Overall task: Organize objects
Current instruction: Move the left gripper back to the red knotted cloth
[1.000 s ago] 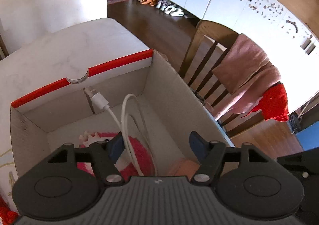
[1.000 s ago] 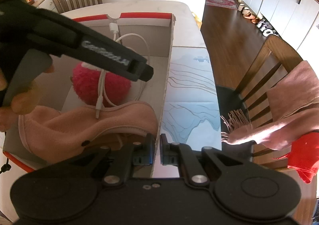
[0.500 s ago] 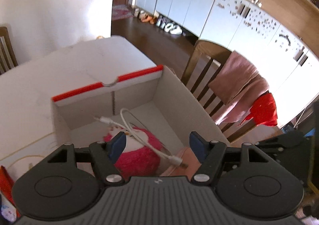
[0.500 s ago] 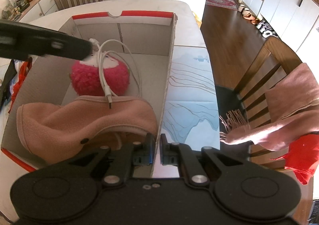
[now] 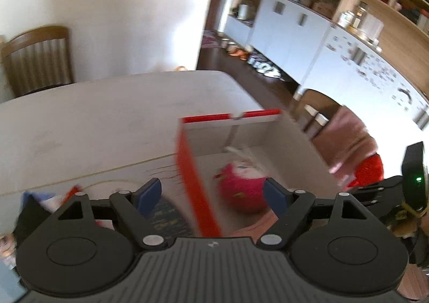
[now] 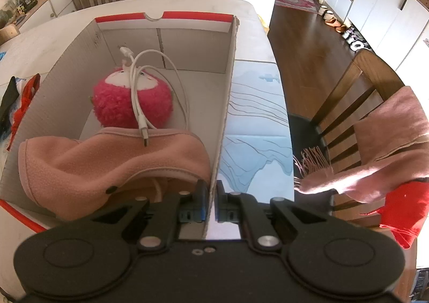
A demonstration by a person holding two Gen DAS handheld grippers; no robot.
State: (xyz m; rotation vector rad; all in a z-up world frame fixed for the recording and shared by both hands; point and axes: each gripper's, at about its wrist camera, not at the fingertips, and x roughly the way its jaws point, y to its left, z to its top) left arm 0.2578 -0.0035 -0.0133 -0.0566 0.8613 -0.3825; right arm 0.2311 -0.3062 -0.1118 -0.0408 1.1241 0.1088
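The right tool [image 6: 211, 205] is pinched shut on the right wall of the cardboard box [image 6: 228, 93], which stands on the desk [image 6: 257, 43]. Inside lie a pink plush toy [image 6: 118, 104], a white cable [image 6: 136, 83] draped over it, and a pink fleece cloth [image 6: 88, 161]. The left tool [image 5: 211, 195] is opening with nothing gripped, seemingly above the box's left wall, though that view is blurred.

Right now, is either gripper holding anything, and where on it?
Right gripper is clamped on the cardboard box, on its right wall's top edge. Left gripper holds nothing; its jaws are opening.

Left tool [image 5: 213, 193] withdrawn from box [image 6: 228, 93] (jaws opening); cable [image 6: 136, 88] dropped inside.
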